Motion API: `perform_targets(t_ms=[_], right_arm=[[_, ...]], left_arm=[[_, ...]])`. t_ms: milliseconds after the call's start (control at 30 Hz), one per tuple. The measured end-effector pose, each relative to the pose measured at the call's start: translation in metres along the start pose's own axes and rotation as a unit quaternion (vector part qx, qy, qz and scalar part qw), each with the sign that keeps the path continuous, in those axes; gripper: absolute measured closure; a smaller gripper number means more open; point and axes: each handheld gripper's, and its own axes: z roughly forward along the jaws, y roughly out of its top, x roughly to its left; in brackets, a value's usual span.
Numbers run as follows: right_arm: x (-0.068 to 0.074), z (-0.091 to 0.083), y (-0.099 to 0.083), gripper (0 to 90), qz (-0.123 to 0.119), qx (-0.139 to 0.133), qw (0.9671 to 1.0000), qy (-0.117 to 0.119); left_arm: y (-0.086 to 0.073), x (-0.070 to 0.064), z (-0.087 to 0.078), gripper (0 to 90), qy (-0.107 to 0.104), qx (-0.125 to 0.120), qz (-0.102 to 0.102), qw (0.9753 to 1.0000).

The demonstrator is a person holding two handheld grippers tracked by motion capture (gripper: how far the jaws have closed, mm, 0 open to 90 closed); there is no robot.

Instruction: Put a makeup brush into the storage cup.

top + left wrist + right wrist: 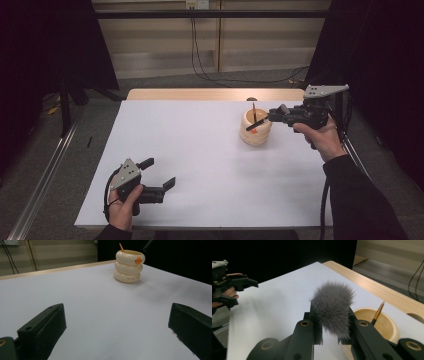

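Observation:
A cream holder made of stacked rings, with an orange mark, stands on the white table at the right rear. A thin brush with a gold handle stands in it. My right gripper hovers just right of the holder's rim and is shut on a fluffy grey brush, whose bristles stick out past the fingertips beside the holder's mouth. Low over the table's near left corner, my left gripper is open with nothing in it, and the holder stands far ahead of its jaws.
The white tabletop has a bare wooden strip along its far edge. Black curtains hang at both sides. Cables run over the floor behind the table. A metal rail lies on the floor at the left.

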Motion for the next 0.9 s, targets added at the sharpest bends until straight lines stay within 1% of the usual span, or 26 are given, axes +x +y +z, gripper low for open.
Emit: perform_targets(t_ms=[33, 67, 167, 233, 333, 400, 467, 533, 667, 900], right_arm=[[-0.001, 0.000, 0.001, 77.3, -0.001, -0.003, 1.0000, 0.000], [-0.003, -0.001, 0.003, 77.3, 0.000, 0.001, 1.0000, -0.003], [-0.007, -0.002, 0.007, 77.3, 0.002, 0.000, 1.0000, -0.008], [-0.011, -0.003, 0.009, 77.3, 0.004, 0.003, 0.9999, -0.016], [-0.015, -0.004, 0.013, 77.3, 0.005, 0.005, 0.9997, -0.024], [-0.016, -0.005, 0.016, 77.3, 0.004, 0.003, 0.9995, -0.030], [-0.018, -0.005, 0.018, 77.3, 0.008, -0.002, 0.9995, -0.030], [-0.021, -0.003, 0.019, 77.3, 0.010, 0.004, 0.9992, -0.037], [-0.026, 0.001, 0.019, 77.3, 0.016, 0.011, 0.9987, -0.047], [-0.037, 0.009, 0.020, 77.3, 0.019, 0.033, 0.9972, -0.065]], left_arm=[[0.000, 0.000, 0.000, 1.3, 0.000, -0.001, -0.001, 1.0000], [0.000, 0.000, 0.000, 1.2, -0.005, -0.002, 0.000, 1.0000], [0.000, 0.000, 0.000, 1.2, -0.004, -0.001, 0.001, 1.0000], [0.000, 0.000, 0.001, 1.2, -0.004, -0.001, -0.003, 1.0000], [0.000, -0.001, 0.000, 1.1, -0.002, 0.000, 0.000, 1.0000], [0.000, -0.001, 0.000, 1.2, -0.004, 0.000, -0.001, 1.0000], [0.000, 0.000, 0.001, 1.2, -0.003, 0.000, -0.002, 1.0000], [-0.001, 0.000, 0.001, 1.2, -0.006, 0.002, 0.001, 1.0000], [-0.002, -0.001, 0.002, 1.3, -0.003, 0.005, 0.000, 1.0000], [-0.001, 0.000, 0.002, 1.3, -0.002, 0.005, 0.000, 1.0000]])
